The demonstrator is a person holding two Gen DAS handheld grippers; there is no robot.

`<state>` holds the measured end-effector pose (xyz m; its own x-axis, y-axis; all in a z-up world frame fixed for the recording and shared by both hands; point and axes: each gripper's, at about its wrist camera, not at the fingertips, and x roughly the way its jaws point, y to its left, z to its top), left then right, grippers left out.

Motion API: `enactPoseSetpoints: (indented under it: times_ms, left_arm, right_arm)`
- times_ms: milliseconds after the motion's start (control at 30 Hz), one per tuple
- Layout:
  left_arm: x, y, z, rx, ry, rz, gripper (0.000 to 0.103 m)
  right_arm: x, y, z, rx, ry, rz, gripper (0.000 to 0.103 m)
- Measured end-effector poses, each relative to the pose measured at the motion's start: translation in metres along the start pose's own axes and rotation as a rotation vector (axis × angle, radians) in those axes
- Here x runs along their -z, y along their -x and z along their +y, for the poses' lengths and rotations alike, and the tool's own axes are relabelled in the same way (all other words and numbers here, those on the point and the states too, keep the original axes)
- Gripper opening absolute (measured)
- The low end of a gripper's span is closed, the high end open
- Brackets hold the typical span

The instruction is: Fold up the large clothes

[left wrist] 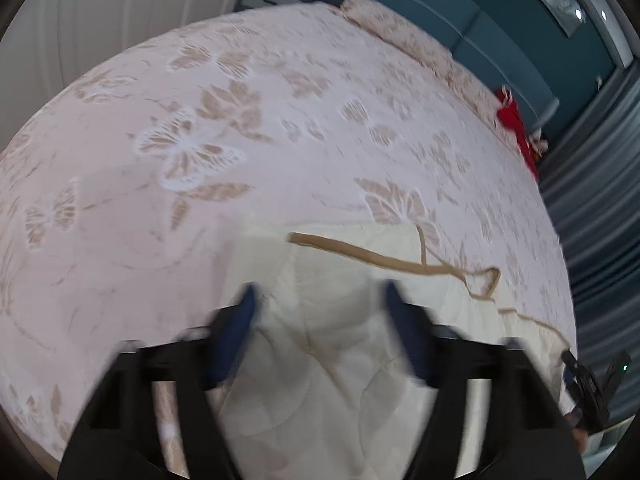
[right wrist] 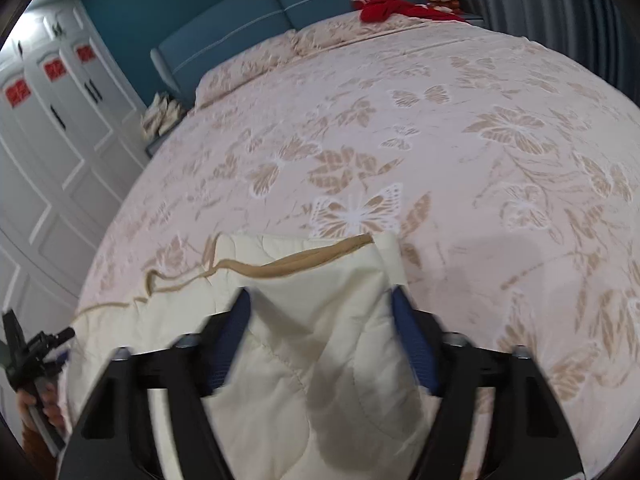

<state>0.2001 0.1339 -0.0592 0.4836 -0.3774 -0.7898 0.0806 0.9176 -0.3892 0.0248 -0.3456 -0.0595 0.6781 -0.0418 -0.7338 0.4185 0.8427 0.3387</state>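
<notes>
A cream quilted garment (left wrist: 320, 344) with tan trim and a tan cord (left wrist: 372, 258) lies at the near edge of the bed. My left gripper (left wrist: 318, 294) is open, its blue fingers spread over the cream fabric, touching nothing I can see. The garment also shows in the right wrist view (right wrist: 312, 352), bunched up between the blue fingers of my right gripper (right wrist: 320, 298), which is open around it. The right gripper appears at the right edge of the left wrist view (left wrist: 588, 380), and the left gripper at the left edge of the right wrist view (right wrist: 28, 356).
The bed (left wrist: 280, 120) has a pink cover with butterfly print (right wrist: 440, 140). A red cloth (left wrist: 516, 128) lies by the pillows near the teal headboard (right wrist: 260, 12). A white wardrobe (right wrist: 48, 120) stands left of the bed; grey curtains (left wrist: 600, 200) hang on the other side.
</notes>
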Motion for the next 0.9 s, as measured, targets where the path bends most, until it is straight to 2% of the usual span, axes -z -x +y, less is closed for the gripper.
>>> enactPoseSetpoints:
  times_ms: [33,67,133,233,300,400,500,700,900]
  left_arm:
    - [-0.001,0.0,-0.004,-0.02,-0.022,0.001,0.015]
    - [-0.003,0.004,-0.006,-0.011,-0.023,-0.01,0.011]
    - [-0.01,0.021,-0.01,0.02,-0.014,-0.07,0.009]
    - [-0.025,0.047,-0.02,0.023,-0.023,-0.172,0.008]
    - [-0.035,0.049,-0.023,0.018,-0.015,-0.194,0.008]
    - [-0.038,0.017,-0.027,-0.058,-0.029,-0.139,0.008]
    - [-0.029,-0.023,-0.023,-0.136,-0.045,-0.074,0.008]
    - [-0.013,-0.056,-0.013,-0.186,-0.07,-0.048,0.009]
    - [0.002,-0.073,-0.006,-0.198,-0.089,-0.066,0.013]
  right_arm:
    - [-0.001,-0.001,0.003,0.001,0.005,0.007,0.019]
    - [-0.004,0.0,0.005,-0.006,0.003,0.012,0.011]
    - [-0.013,0.017,0.01,-0.041,-0.01,-0.049,0.009]
    - [-0.034,0.048,0.019,-0.091,-0.026,-0.162,0.009]
    - [-0.045,0.052,0.021,-0.1,-0.029,-0.198,0.009]
    - [-0.049,0.022,0.02,-0.044,-0.028,-0.144,0.009]
    - [-0.037,-0.024,0.009,0.023,-0.052,-0.049,0.009]
    - [-0.018,-0.062,-0.007,0.062,-0.077,0.023,0.009]
    - [-0.001,-0.085,-0.016,0.075,-0.077,0.048,0.009]
